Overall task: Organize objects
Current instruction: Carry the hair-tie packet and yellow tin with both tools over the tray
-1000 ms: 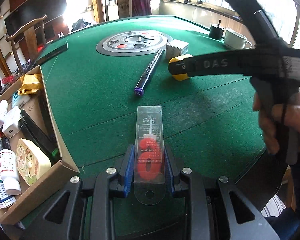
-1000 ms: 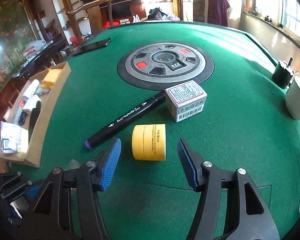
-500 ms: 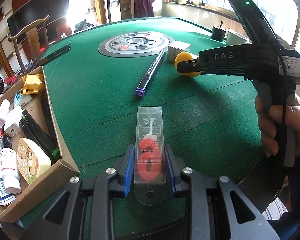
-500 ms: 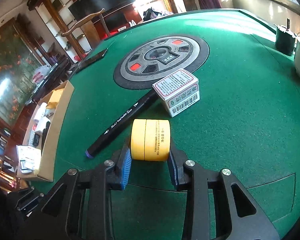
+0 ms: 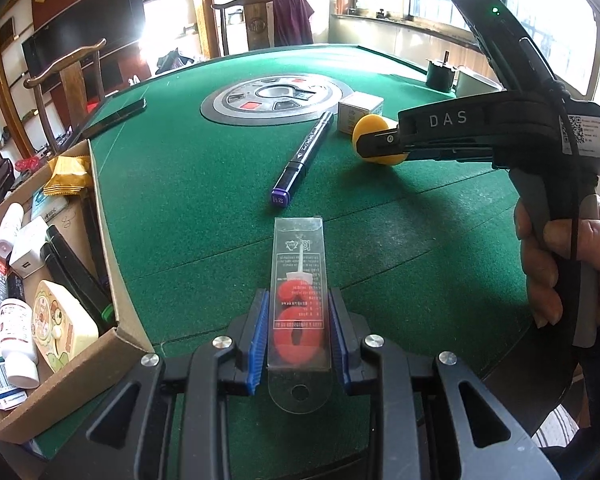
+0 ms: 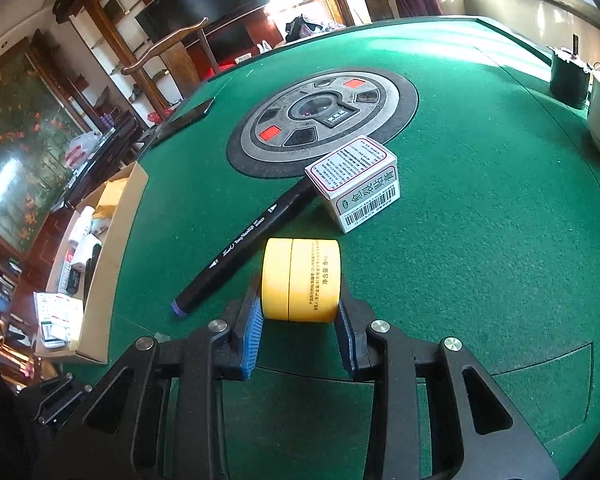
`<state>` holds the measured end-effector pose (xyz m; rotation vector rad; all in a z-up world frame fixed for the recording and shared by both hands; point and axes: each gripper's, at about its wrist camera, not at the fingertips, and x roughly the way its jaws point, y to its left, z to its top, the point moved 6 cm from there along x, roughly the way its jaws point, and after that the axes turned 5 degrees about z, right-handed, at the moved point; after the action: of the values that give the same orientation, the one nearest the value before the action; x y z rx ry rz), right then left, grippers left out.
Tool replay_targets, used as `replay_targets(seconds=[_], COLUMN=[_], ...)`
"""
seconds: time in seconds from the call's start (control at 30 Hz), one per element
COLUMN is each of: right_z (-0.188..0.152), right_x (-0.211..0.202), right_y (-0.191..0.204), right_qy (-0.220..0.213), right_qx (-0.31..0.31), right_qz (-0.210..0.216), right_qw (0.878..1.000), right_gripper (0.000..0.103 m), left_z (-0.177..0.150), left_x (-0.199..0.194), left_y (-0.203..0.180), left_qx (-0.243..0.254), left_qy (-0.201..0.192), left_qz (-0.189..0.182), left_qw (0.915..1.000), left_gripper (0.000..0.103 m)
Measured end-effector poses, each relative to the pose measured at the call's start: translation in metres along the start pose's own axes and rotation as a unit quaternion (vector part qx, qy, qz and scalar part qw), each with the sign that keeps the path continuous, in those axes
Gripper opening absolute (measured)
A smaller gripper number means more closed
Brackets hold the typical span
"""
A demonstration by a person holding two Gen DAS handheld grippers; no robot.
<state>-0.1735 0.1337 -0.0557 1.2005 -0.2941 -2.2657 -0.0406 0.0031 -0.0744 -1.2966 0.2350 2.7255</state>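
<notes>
Both jaws grip: left gripper clamps the candle pack, right gripper the yellow jar. Next, seemingly: carry both to the cardboard box, left of the marker.

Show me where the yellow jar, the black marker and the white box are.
yellow jar [image 6: 302, 280], right wrist view, on its printed side wall.
black marker [image 6: 244, 240], right wrist view, mid barrel by the white lettering.
white box [image 6: 352, 164], right wrist view, on its top label.

My left camera looks low across the table from its near edge; my right sits closer in. Both share the marker.
</notes>
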Motion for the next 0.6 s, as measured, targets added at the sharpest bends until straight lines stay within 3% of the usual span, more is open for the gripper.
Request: replay_targets(seconds=[0.1, 0.27, 0.4, 0.6], right_z=[0.0, 0.001, 0.005, 0.008], right_x=[-0.001, -0.006, -0.021, -0.031], right_y=[-0.001, 0.001, 0.019, 0.062], right_qy=[-0.002, -0.015, -0.05, -0.049], right_qx=[0.003, -0.001, -0.038, -0.063], right_qz=[0.001, -0.006, -0.026, 0.012], right_qw=[1.0, 1.0, 0.998, 0.997], right_gripper=[0.031, 0.031, 0.031, 0.032], left_z=[-0.001, 0.002, 0.006, 0.013], left_x=[-0.002, -0.014, -0.029, -0.06], left_y=[-0.002, 0.006, 0.021, 0.063], left_qx=[0.005, -0.021, -0.036, -0.088], left_qy=[-0.01, -0.03, -0.044, -0.069], left_qz=[0.016, -0.022, -0.027, -0.044], left_qw=[0.9998, 0.9991, 0.998, 0.9928], left_gripper=[0.027, 0.027, 0.027, 0.027])
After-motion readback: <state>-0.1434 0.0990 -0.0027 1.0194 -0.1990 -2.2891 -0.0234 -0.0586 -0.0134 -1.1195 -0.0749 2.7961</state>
